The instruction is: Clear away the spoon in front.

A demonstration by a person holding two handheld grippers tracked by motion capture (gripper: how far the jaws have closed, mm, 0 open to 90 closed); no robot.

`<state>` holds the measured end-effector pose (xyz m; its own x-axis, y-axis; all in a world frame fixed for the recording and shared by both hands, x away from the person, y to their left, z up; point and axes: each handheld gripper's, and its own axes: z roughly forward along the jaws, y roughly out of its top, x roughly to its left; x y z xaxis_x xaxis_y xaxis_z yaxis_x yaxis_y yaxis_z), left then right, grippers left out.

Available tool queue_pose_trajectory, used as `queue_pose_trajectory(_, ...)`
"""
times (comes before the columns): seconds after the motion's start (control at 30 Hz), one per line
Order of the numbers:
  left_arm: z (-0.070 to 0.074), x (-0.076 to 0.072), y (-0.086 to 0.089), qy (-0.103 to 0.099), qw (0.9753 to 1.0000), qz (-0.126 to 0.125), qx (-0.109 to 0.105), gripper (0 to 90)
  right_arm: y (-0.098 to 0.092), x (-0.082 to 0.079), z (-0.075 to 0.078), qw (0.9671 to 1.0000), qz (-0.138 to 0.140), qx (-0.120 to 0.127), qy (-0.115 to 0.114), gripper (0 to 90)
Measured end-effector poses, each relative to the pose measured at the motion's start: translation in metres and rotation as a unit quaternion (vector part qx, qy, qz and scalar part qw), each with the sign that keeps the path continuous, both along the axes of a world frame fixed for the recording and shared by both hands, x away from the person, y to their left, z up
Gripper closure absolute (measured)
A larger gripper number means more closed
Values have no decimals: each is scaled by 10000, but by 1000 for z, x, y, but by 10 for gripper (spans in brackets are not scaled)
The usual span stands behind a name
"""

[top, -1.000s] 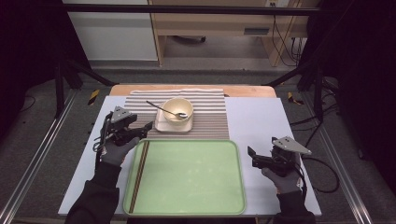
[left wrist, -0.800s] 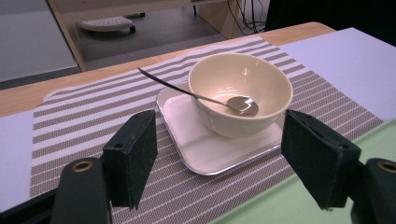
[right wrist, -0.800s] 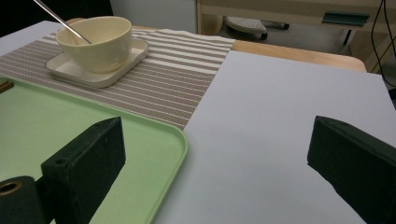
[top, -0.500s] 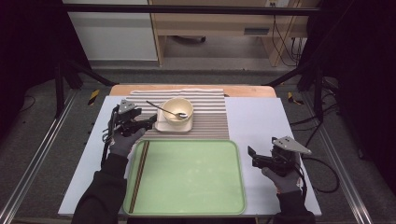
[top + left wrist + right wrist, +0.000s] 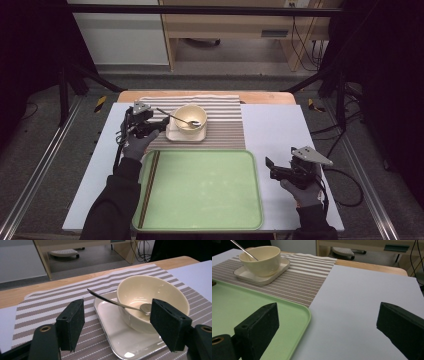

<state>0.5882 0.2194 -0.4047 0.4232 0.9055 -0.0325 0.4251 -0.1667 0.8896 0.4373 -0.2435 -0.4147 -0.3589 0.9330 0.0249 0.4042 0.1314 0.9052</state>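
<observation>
A cream bowl (image 5: 190, 117) (image 5: 152, 296) (image 5: 261, 258) stands on a square white plate (image 5: 172, 134) (image 5: 112, 325) (image 5: 249, 276) on a striped mat (image 5: 225, 125). A metal spoon (image 5: 172, 118) (image 5: 112, 301) rests in the bowl, handle pointing left. My left gripper (image 5: 159, 125) (image 5: 120, 327) is open just left of the plate, jaws either side of the spoon handle and bowl, touching nothing. My right gripper (image 5: 270, 169) (image 5: 327, 332) is open over the bare white table (image 5: 280, 130), right of the green tray (image 5: 200, 185) (image 5: 242, 305).
A pair of dark chopsticks (image 5: 149, 187) lies along the tray's left side. The wooden table edge (image 5: 260, 96) runs behind the mat. Metal rails and cables flank the table on the floor.
My left gripper has moved forward and to the right, from beside the tray's far left corner up to the plate and spoon handle. The right gripper has stayed put.
</observation>
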Motion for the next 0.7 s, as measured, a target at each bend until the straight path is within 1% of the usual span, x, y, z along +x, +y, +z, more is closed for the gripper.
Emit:
queue_pose_trajectory(0.1, -3, 7, 0, 44, 10000, 79, 4, 269, 1, 1, -1, 10000, 7, -20, 20, 44)
queue_pose_trajectory(0.27, -5, 18, 1, 71, 9997, 200, -89, 273, 1, 1, -2, 10000, 11, -46, 31, 44)
queue_pose_trajectory(0.33, -7, 21, 1, 72, 9997, 218, -32, 276, 1, 1, -2, 10000, 18, -36, 51, 44)
queue_pose_trajectory(0.37, -8, 23, 0, 75, 9996, 236, -93, 277, 1, 1, -2, 10000, 23, -49, 43, 44)
queue_pose_trajectory(0.47, -11, 28, -2, 102, 9996, 256, -43, 279, 1, 2, -3, 10000, 25, -53, 50, 44)
queue_pose_trajectory(0.57, -12, 31, -4, 51, 9995, 301, -83, 297, 1, 2, -3, 10000, 20, -64, 53, 44)
queue_pose_trajectory(0.7, -13, 36, -7, 107, 9995, 299, -47, 317, 1, 2, -3, 10000, 16, -66, 56, 44)
